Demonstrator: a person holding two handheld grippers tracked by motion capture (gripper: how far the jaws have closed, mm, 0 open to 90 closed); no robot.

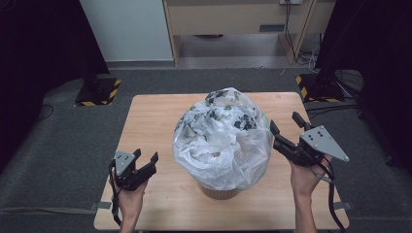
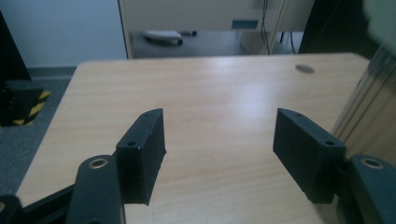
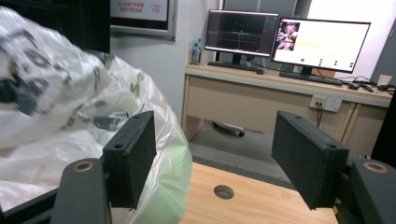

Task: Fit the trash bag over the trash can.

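Observation:
A clear plastic bag (image 1: 222, 141), bulging with crumpled paper and dark scraps, sits in a small brown bin (image 1: 219, 191) at the middle of the wooden table (image 1: 150, 121). My left gripper (image 1: 146, 159) is held above the table at the bag's left, open, nothing between its jaws; bare tabletop lies beyond its pads (image 2: 142, 154). My right gripper (image 1: 285, 130) hovers at the bag's right side, open and empty. In the right gripper view the bag (image 3: 70, 126) lies just left of the left pad (image 3: 130, 156); I cannot tell if they touch.
The table's far right corner has a round cable hole (image 3: 223, 191). Beyond the table stand a desk (image 3: 280, 100) with two monitors (image 3: 285, 42), black stands with yellow-striped bases (image 1: 97, 92), and grey carpet (image 1: 58, 145) all round.

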